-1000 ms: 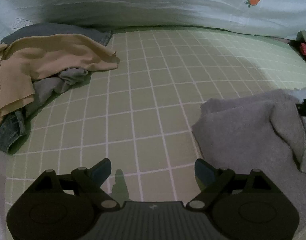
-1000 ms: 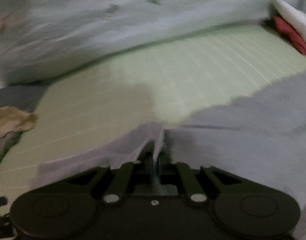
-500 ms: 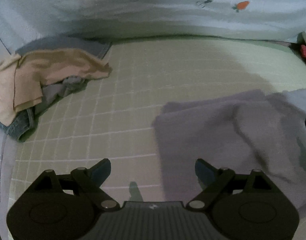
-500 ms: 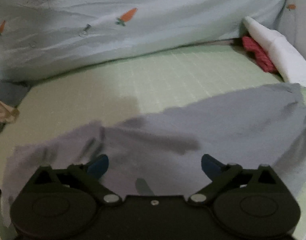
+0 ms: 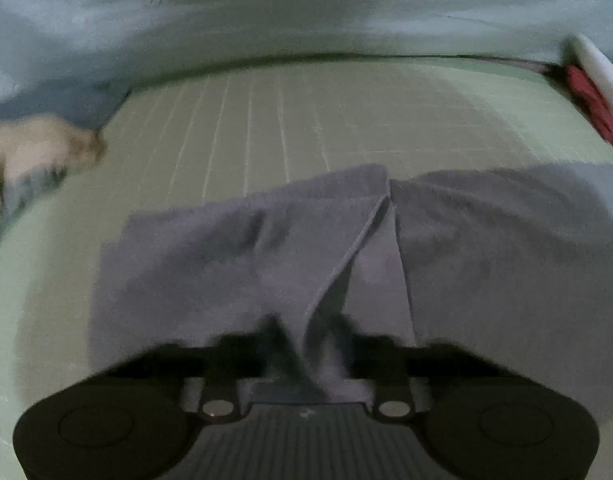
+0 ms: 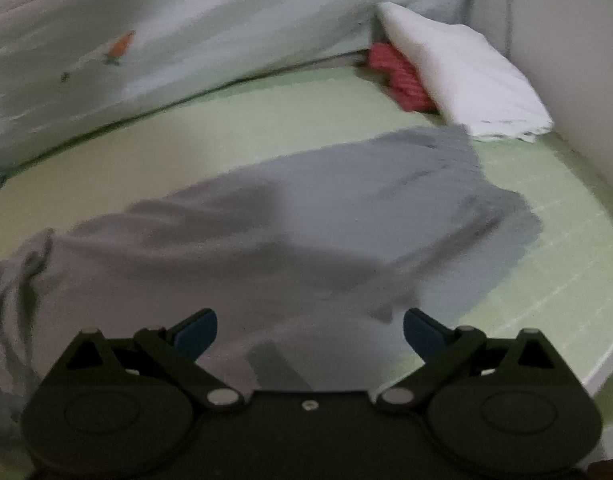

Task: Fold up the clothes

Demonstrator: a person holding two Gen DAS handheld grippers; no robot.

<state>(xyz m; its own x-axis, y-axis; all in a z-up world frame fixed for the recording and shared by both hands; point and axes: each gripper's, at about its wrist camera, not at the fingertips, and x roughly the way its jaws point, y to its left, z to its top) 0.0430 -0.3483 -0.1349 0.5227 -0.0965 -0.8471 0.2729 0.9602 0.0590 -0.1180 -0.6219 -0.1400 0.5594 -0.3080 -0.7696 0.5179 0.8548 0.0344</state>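
Observation:
A grey garment [image 5: 234, 256] lies spread on the green checked bed sheet [image 5: 306, 120]. In the left wrist view my left gripper [image 5: 310, 344] is shut on a bunched fold of this grey cloth, which rises from between its fingers and hides their tips. The same grey garment [image 6: 306, 220] stretches across the right wrist view, rumpled at its left end. My right gripper [image 6: 310, 328] stands open just above the cloth, its blue fingertips [image 6: 196, 330] wide apart with nothing between them.
A pale blue quilt [image 5: 306, 12] with carrot prints runs along the far side. A pile of beige and denim clothes [image 5: 30, 160] sits at the left. A white folded cloth [image 6: 458, 84] and a red item [image 6: 398, 78] lie by the wall on the right.
My left gripper moved right onto the grey garment and closed on a fold of it. My right gripper let go of the cloth, opened and swung right.

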